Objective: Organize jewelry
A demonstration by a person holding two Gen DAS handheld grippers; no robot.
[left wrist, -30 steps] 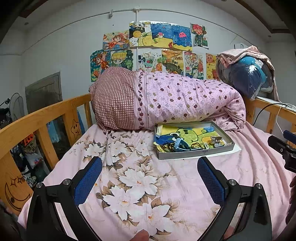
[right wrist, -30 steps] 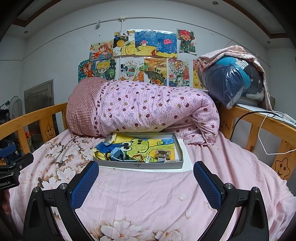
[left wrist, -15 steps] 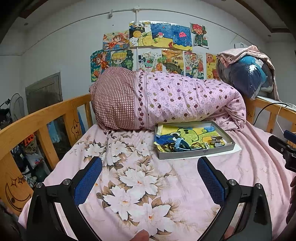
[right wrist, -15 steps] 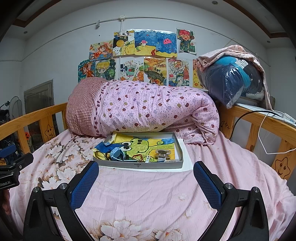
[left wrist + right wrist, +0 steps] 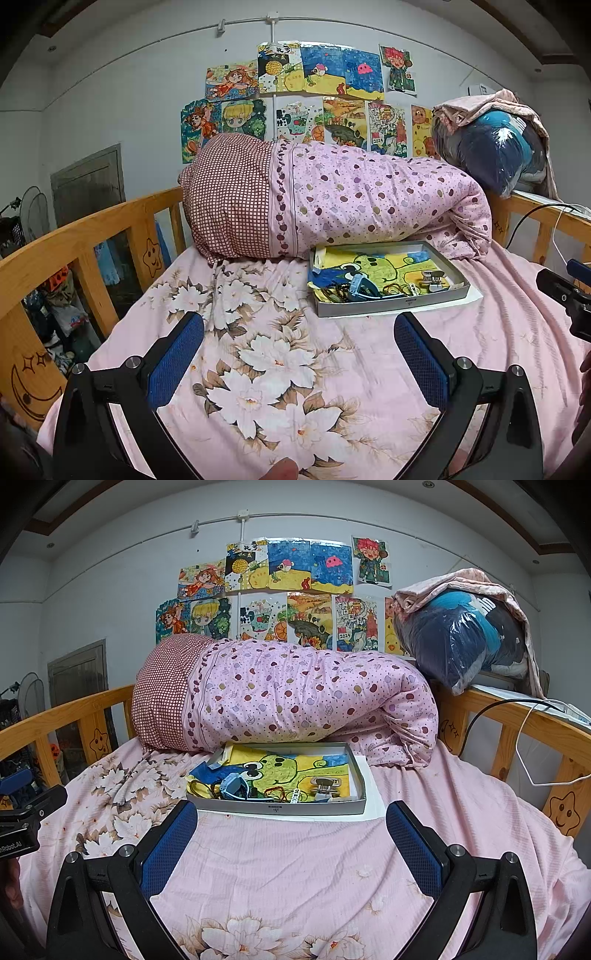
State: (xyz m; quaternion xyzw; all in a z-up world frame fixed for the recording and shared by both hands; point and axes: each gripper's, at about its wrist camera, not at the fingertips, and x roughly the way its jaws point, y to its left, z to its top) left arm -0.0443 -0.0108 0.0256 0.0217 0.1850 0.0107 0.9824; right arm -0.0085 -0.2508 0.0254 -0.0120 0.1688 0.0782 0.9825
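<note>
- Blue mesh pads lined the black fingers of the left gripper point(image 5: 298, 332), which hung with its fingers spread wide apart over the pink floral bedsheet point(image 5: 266, 354) at the bottom of the left wrist view, holding nothing.
- The right gripper point(image 5: 291, 821) looked the same in its own view: blue-padded fingers set wide apart and empty, low in the frame, just short of the tray's near wall.
- A shallow grey rectangular cardboard tray point(image 5: 277, 808) lay flat on the sheet at the centre of the right view, and right of centre in the left view point(image 5: 391, 305).
- Inside it, over a yellow and green cartoon drawing point(image 5: 295, 766), the jewelry was bunched along the near edge: a light-blue wristwatch point(image 5: 233, 788), a tangle of thin cords and rings point(image 5: 284, 795), and a silver metal clasp piece point(image 5: 325, 786) towards the right.
- A rolled pink dotted quilt point(image 5: 295, 701) lay just behind the tray, across the middle of the frame.
- Wooden bed rails point(image 5: 74, 243) ran along both sides.
- Coloured children's drawings point(image 5: 288, 590) covered the wall in the upper centre.
</note>
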